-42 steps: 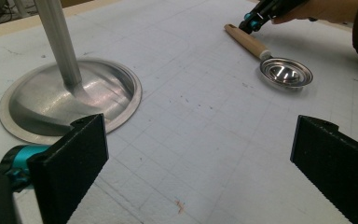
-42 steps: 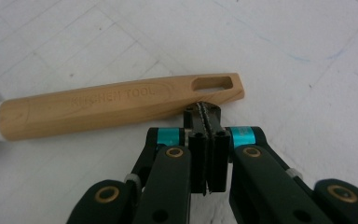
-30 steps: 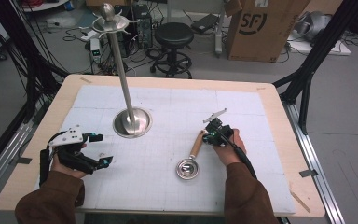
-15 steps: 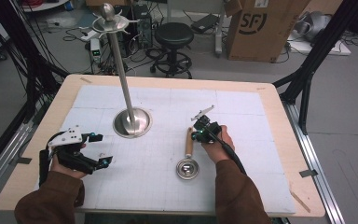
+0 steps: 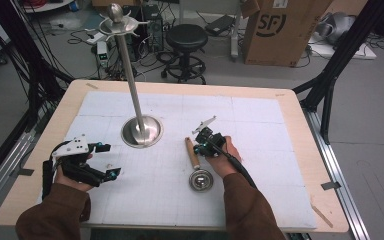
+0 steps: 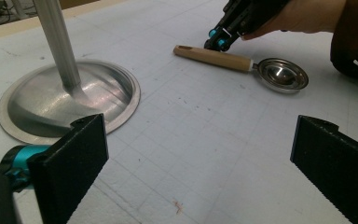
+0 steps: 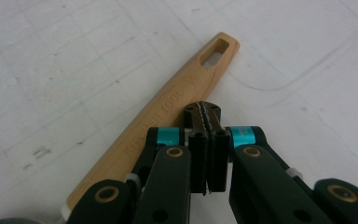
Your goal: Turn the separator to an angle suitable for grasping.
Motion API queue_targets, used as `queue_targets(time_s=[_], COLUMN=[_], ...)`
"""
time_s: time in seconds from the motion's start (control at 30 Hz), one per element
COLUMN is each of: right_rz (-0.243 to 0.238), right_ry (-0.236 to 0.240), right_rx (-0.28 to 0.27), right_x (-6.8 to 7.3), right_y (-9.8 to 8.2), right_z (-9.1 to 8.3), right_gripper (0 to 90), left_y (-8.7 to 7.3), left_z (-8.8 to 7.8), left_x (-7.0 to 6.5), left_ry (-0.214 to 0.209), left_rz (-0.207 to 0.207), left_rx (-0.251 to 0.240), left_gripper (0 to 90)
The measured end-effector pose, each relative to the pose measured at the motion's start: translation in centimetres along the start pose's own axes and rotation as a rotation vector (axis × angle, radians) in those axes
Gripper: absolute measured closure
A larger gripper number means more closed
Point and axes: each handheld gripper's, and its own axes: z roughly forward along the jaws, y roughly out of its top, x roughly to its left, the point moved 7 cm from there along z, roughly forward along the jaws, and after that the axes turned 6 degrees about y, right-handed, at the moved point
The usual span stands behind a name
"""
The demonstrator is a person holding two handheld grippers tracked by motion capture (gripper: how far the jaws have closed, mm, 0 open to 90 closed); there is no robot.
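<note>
Ladle [image 5: 196, 167], a small steel-bowled one with a wooden handle, lies flat on the white gridded mat [image 5: 260, 125] that covers the desk [image 5: 300, 150], to the right of the tall metal stand [image 5: 141, 131] whose round base sits near the mat's middle. Its long axis runs roughly away from the person: the steel bowl [image 5: 200, 180] is at the near end, and the wooden handle [image 7: 168, 109] stretches toward the far side, ending in a slotted hanging hole [image 7: 216, 50]. The right tool [image 5: 203, 146] is the nearer one by far; it sits just beside the handle's middle, on the handle's right in the high view, with its jaws pressed together and nothing between them. In the right gripper view the handle runs slantwise under and to the left of the closed tips, so the tips are offset to one side of the wood rather than astride it. By my reading, a grasp would call for the jaws to part and shift across the handle's width, closing square to its long axis. The left tool [image 5: 102, 160] is well apart, left of the stand's base, its jaws [image 6: 70, 172] standing wide with only bare mat between them, pointing toward the ladle from across the mat.
</note>
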Motion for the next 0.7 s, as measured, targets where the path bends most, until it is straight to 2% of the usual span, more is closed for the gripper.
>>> queue_targets(time_s=[0.33,0.6,0.7], right_rz=[-0.062,-0.064,-0.057], right_ry=[0.049,0.051,0.055], right_rx=[0.003,0.004,-0.016], right_x=[1.8,1.9,1.8], right_y=[0.5,0.5,0.6], right_z=[0.4,0.3,-0.2], right_gripper=[89.7,89.7,89.7], left_y=[0.0,0.0,0.0], left_z=[0.0,0.0,0.0], left_x=[0.0,0.0,0.0], left_ry=[-0.002,0.001,0.001], left_rz=[0.003,0.004,0.005], left_rx=[0.001,0.002,0.003], left_gripper=[4.5,4.5,4.5])
